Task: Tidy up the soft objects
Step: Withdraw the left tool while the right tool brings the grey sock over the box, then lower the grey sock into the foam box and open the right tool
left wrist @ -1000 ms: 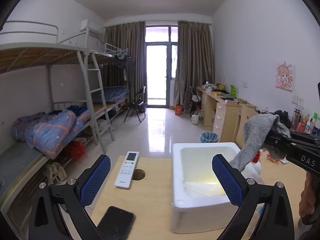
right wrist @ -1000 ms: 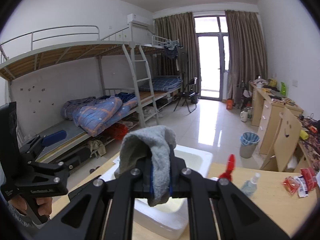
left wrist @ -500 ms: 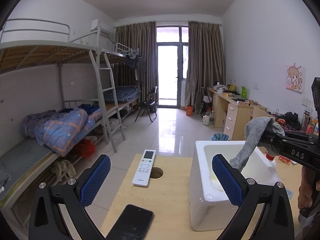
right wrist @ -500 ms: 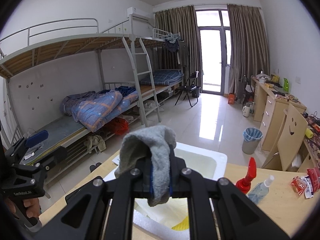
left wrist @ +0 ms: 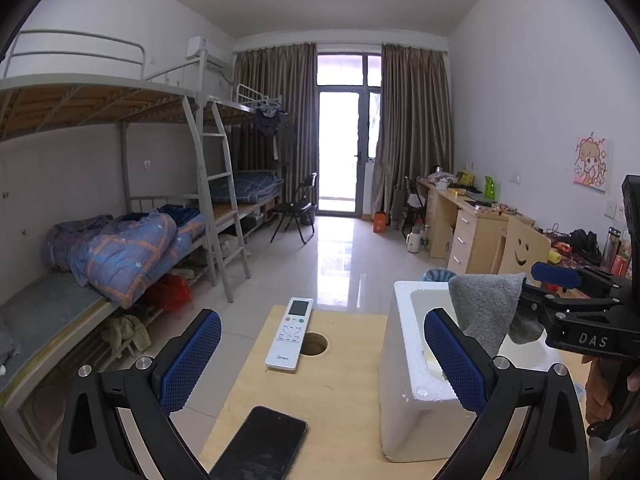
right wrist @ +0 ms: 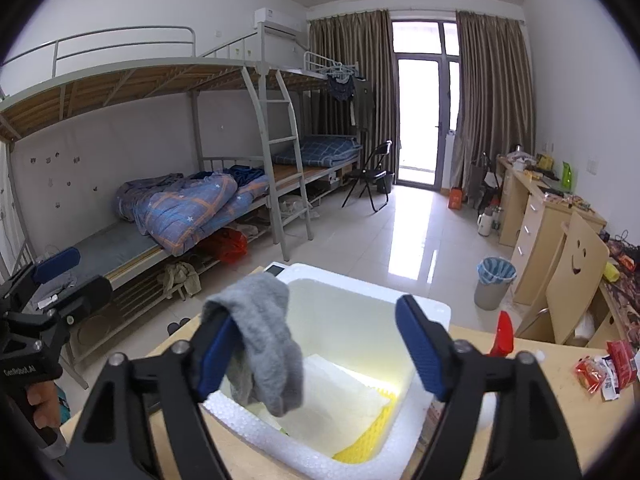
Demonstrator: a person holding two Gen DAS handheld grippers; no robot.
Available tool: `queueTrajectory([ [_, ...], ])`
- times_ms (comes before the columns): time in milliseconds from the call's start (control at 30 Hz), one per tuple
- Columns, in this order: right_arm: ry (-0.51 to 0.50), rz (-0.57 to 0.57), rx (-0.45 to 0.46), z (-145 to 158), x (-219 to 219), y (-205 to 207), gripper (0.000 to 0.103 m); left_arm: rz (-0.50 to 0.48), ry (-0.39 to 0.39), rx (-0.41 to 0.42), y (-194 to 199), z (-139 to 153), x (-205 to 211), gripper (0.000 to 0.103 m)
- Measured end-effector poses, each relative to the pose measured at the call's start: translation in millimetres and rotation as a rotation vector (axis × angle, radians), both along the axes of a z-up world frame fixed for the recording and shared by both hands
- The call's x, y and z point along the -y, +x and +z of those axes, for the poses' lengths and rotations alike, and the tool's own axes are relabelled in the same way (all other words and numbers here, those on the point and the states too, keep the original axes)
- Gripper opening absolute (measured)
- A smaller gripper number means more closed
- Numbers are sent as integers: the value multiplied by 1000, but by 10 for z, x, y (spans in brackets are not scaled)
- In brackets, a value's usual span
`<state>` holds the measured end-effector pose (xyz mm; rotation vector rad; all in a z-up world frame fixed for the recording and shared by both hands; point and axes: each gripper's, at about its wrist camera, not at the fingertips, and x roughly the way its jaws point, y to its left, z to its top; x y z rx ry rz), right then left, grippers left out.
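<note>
The grey cloth (right wrist: 260,340) is being let go by the right gripper (right wrist: 320,344) above the white foam box (right wrist: 424,308): the jaws are opening wide, and the cloth is only draped over the left-hand pad (right wrist: 218,350), not pinched, hanging over the box's open top. It is not yet lying inside, so this drop is judged nearly done but unfinished. The left gripper (left wrist: 322,354) is being held wide open and empty over the wooden table (left wrist: 344,392). Whether other soft items are left cannot be told.
</note>
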<state>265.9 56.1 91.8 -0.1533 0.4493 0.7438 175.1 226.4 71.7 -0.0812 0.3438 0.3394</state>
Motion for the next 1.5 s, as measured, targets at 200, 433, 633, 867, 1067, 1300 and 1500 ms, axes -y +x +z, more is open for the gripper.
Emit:
queueTrajectory([
  [200, -26, 4, -16, -5, -2, 21, 84, 2, -1, -5, 19, 4, 32, 102],
  [433, -46, -23, -39, -24, 36, 37, 84, -28, 3, -7, 16, 25, 122, 102],
  [633, -53, -4, -18, 6, 59, -37, 84, -104, 7, -37, 76, -11, 236, 102],
  [867, -52, -2, -2, 15, 91, -55, 84, -242, 32, -98, 237, -115, 349, 102],
  [1067, -33, 10, -18, 17, 115, -10, 84, -370, 48, -116, 336, -167, 419, 102],
  [1300, -30, 34, -8, 13, 142, -26, 84, -414, 70, -142, 552, -219, 482, 102],
  [1500, -25, 52, -20, -12, 197, -17, 84, -333, 53, -127, 763, -201, 435, 102],
])
